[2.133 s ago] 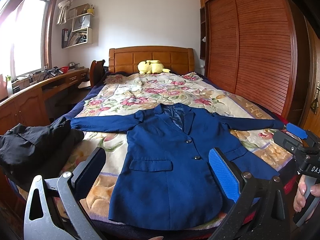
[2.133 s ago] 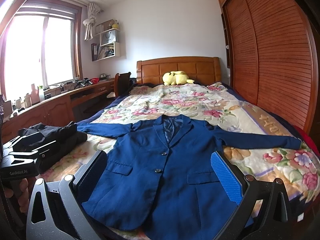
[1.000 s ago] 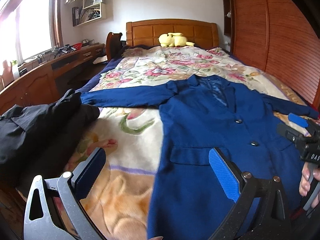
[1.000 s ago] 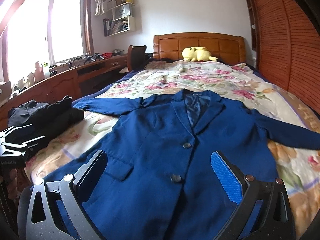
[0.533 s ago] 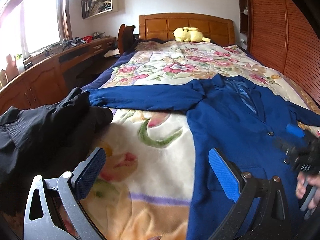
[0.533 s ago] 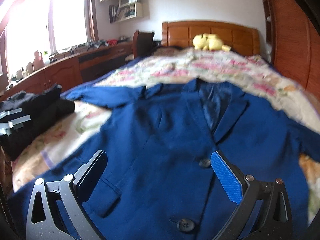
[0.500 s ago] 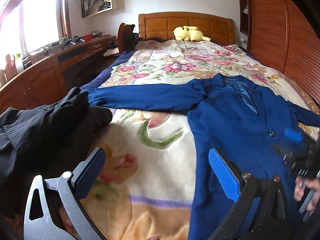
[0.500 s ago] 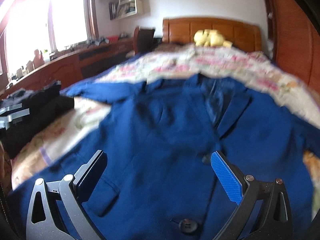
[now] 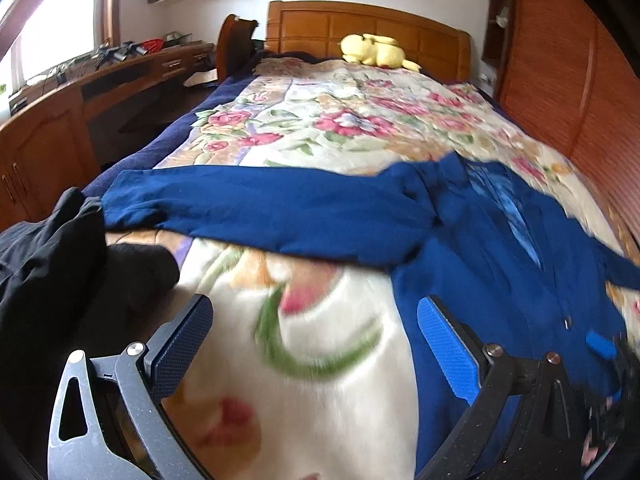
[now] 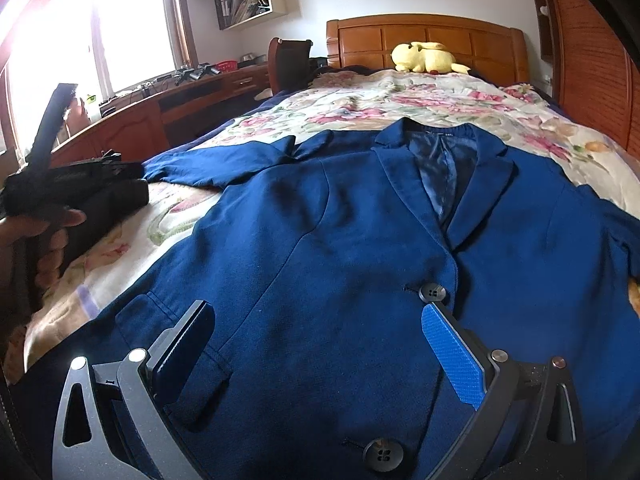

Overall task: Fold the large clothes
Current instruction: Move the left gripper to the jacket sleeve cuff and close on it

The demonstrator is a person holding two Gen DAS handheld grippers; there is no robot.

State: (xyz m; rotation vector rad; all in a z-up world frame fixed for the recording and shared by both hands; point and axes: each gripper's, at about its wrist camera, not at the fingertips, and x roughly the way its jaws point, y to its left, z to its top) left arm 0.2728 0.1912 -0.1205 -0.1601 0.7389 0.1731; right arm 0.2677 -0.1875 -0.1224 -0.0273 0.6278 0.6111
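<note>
Both claws were spread and empty: the left claw [image 9: 314, 344] hung over the floral bedspread [image 9: 320, 380] near the blue blazer's [image 10: 360, 232] outstretched sleeve [image 9: 272, 208], the right claw [image 10: 316, 344] over its buttoned front. The blazer lay flat, face up, on the bed. A clean fold likely called for pinching the sleeve near its cuff — then carrying it straight across the chest.

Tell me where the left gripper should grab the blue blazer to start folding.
Grip the cuff end of the outstretched sleeve, coming from the bed's left edge. It lies flat, pointing away from the blazer body beside the black garment; the open left gripper likely slides under that free edge.
</note>
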